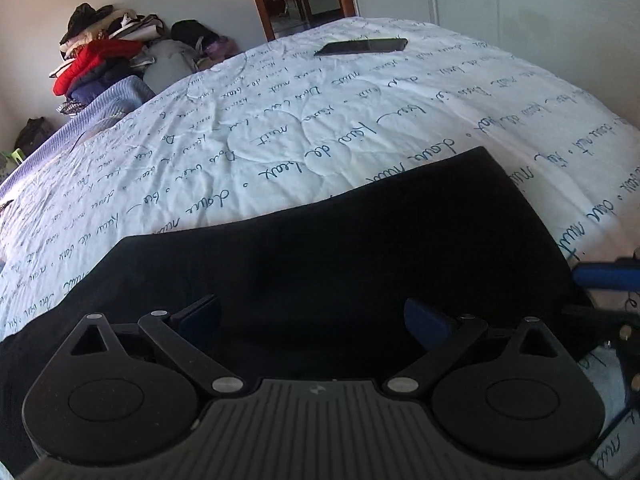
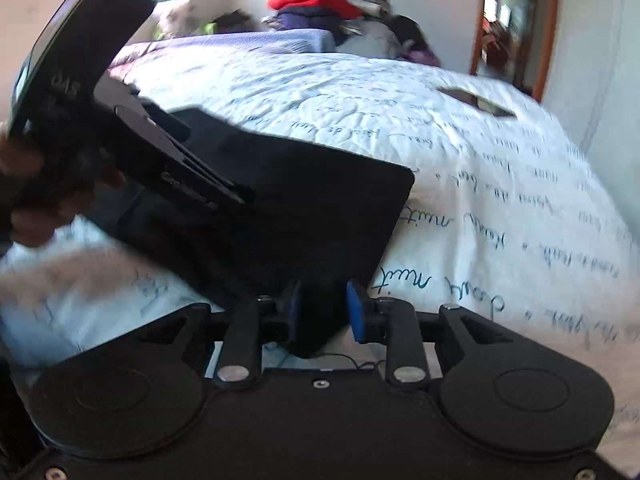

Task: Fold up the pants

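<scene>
Right gripper jaws straddle black pants; bedspread script "nuit".
</scene>
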Action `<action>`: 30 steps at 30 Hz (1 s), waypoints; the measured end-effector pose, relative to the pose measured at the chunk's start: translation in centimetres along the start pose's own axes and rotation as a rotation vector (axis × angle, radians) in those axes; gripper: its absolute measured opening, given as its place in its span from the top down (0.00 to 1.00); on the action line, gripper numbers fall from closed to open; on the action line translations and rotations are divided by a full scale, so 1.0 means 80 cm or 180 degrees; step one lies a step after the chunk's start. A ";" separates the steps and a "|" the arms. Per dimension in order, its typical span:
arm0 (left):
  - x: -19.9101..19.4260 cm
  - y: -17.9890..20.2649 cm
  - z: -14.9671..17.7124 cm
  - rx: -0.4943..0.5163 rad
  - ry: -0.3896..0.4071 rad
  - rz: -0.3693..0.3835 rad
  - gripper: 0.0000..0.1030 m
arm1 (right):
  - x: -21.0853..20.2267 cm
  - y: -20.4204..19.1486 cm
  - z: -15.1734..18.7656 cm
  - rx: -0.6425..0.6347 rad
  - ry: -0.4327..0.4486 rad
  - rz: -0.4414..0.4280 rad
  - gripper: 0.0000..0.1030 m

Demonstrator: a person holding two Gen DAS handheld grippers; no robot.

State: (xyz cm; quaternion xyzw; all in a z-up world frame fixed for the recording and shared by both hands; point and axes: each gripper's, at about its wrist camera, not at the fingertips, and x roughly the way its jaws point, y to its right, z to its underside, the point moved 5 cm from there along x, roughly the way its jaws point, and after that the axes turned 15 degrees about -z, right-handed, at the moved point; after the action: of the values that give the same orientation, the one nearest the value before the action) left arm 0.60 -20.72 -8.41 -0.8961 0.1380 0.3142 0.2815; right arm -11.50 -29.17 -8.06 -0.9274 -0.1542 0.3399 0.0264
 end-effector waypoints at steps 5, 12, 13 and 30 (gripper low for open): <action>-0.015 -0.035 0.006 -0.0383 -0.0038 0.0029 0.02 | 0.006 0.045 -0.051 0.0167 0.0425 0.0064 0.74; -0.014 -0.047 0.044 -0.0356 -0.0189 0.0045 0.03 | 0.070 0.078 -0.060 0.0340 0.0117 0.0016 0.68; -0.017 -0.057 0.045 -0.0430 -0.0182 -0.0026 0.03 | 0.060 0.068 -0.063 0.0293 0.0190 0.0041 0.67; 0.008 -0.118 0.076 -0.1072 -0.0561 0.0069 0.04 | 0.140 -0.036 -0.111 -0.0443 -0.0048 -0.0293 0.47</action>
State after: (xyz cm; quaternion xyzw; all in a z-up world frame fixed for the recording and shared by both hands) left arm 2.15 -9.60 -8.82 -0.8981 0.0679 0.4131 0.1351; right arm 1.49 -22.51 -7.81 -0.9163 -0.2202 0.3337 -0.0236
